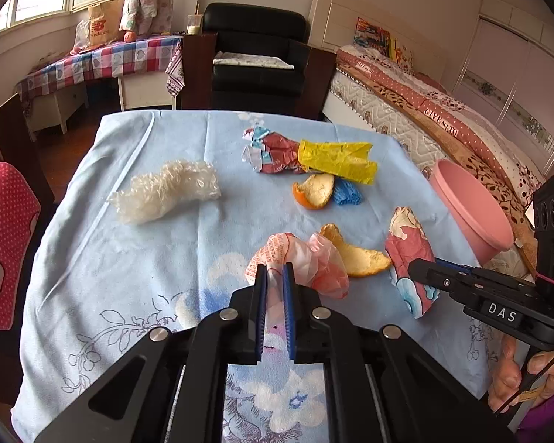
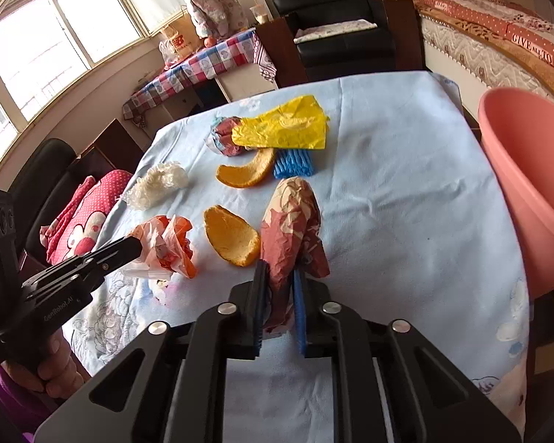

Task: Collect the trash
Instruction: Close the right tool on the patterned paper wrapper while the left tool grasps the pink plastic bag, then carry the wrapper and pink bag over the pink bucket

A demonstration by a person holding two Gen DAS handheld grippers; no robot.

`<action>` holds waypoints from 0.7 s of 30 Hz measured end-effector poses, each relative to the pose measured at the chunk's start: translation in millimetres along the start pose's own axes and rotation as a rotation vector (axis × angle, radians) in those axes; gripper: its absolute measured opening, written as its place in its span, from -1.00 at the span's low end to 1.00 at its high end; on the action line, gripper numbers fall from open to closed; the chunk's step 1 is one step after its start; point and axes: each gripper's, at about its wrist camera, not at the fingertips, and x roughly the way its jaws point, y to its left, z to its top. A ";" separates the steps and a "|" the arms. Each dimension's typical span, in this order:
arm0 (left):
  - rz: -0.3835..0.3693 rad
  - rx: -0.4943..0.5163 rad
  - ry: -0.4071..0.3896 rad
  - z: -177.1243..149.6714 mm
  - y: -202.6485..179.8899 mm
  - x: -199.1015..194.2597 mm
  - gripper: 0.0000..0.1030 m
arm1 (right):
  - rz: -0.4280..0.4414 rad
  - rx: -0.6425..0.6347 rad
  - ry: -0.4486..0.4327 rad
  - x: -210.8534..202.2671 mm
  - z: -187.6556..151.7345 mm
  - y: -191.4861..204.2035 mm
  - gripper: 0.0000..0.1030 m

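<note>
Two grippers are gripping trash beside the orange peel (image 1: 354, 254): left gripper (image 1: 275, 277) jaws pinching the pink bag (image 1: 306, 258); right gripper (image 2: 280, 277) jaws clamping the red wrapper (image 2: 291, 221).

The pink basin (image 2: 528, 192) runs off the right edge of the right wrist view, so its far rim goes unseen, and in the left wrist view the right gripper (image 1: 411, 267) covers part of the red patterned wrapper (image 1: 410, 254). The left gripper (image 2: 138, 245) hides 1 end of the pink plastic bag (image 2: 170, 243). The red wrapper under the yellow paper (image 1: 336, 160) is partly covered.
</note>
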 end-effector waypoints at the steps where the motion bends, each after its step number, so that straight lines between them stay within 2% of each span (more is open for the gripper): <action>1: -0.002 -0.005 -0.006 0.6 1.2 -3.2 -0.86 | 0.000 -0.002 -0.007 -2.6 0.3 0.7 -0.76; 7: -0.019 -0.014 -0.060 7.4 -4.0 -28.6 -0.86 | 0.000 0.008 -0.058 -22.5 1.7 -1.0 -0.77; 14: -0.056 0.025 -0.123 14.1 -27.6 -54.8 -0.86 | -0.016 0.039 -0.126 -48.6 0.6 -8.0 -0.77; 21: -0.083 0.041 -0.140 17.6 -48.6 -64.5 -0.86 | -0.038 0.055 -0.187 -77.5 -11.8 -14.0 -0.77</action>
